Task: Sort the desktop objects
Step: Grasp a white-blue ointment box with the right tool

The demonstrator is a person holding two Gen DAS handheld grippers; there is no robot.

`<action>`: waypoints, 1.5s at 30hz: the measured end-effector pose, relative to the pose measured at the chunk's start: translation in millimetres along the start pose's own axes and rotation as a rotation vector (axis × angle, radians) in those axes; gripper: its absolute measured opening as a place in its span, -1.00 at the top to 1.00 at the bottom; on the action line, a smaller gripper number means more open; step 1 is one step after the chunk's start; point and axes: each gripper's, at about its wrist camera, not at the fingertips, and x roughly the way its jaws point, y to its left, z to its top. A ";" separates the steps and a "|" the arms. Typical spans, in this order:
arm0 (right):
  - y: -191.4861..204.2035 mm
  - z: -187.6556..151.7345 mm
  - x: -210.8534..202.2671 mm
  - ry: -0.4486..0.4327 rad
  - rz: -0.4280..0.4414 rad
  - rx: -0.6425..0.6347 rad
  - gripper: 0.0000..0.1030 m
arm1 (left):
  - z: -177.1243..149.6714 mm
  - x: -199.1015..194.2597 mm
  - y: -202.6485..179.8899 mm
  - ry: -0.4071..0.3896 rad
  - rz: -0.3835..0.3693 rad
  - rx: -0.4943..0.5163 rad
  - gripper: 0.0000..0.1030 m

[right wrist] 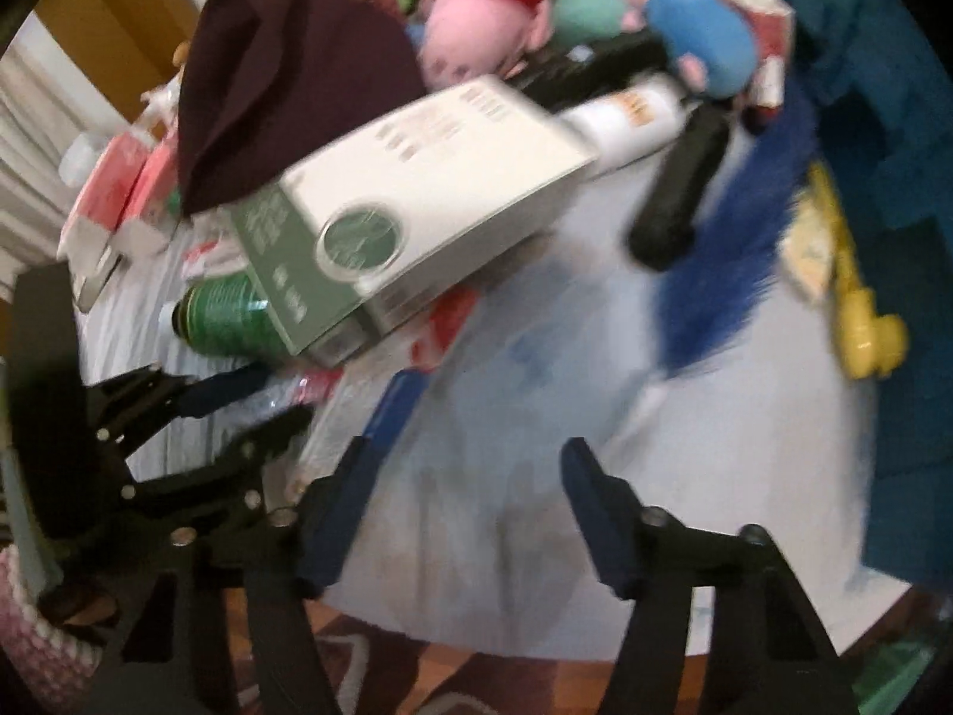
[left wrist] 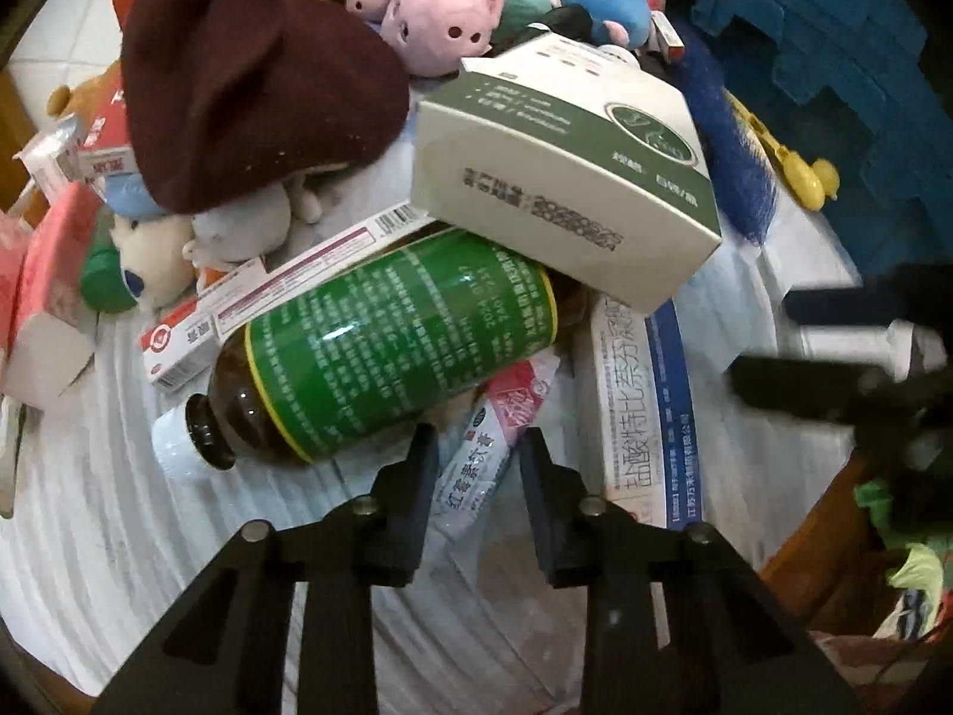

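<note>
My left gripper (left wrist: 476,444) points down at a white and blue medicine sachet (left wrist: 470,476) lying on the white tablecloth (left wrist: 119,506), and its black fingers stand close on either side, pressing the sachet's edges. A brown bottle with a green label (left wrist: 387,345) lies just beyond, under a white and green box (left wrist: 566,179). My right gripper (right wrist: 464,459) hangs open over bare cloth (right wrist: 715,476) with blue fingers apart. That view is blurred, and I see nothing gripped. The left gripper (right wrist: 250,405) shows at its left edge.
A maroon hat (left wrist: 238,71), a pink pig plush (left wrist: 441,18) and other soft toys are heaped at the back. A long white and blue box (left wrist: 643,417) lies right of the sachet. A blue duster (left wrist: 738,137) and a yellow duck clip (left wrist: 804,173) lie by the right edge.
</note>
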 end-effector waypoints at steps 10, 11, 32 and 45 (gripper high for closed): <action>28.0 13.3 33.9 0.021 0.012 0.056 -0.25 | -4.7 -5.2 23.1 0.008 -0.002 -0.045 0.52; 29.4 15.3 37.2 0.020 0.015 0.062 -0.30 | -3.7 -4.3 21.0 0.009 0.010 -0.039 0.52; -1.3 2.5 -36.3 -0.088 0.027 0.074 0.26 | 7.8 -76.2 -11.9 -0.112 -0.004 -0.019 0.67; -20.1 17.9 -133.8 -0.332 0.029 -0.003 0.26 | 71.0 -146.8 -56.5 -0.324 0.057 -0.015 0.83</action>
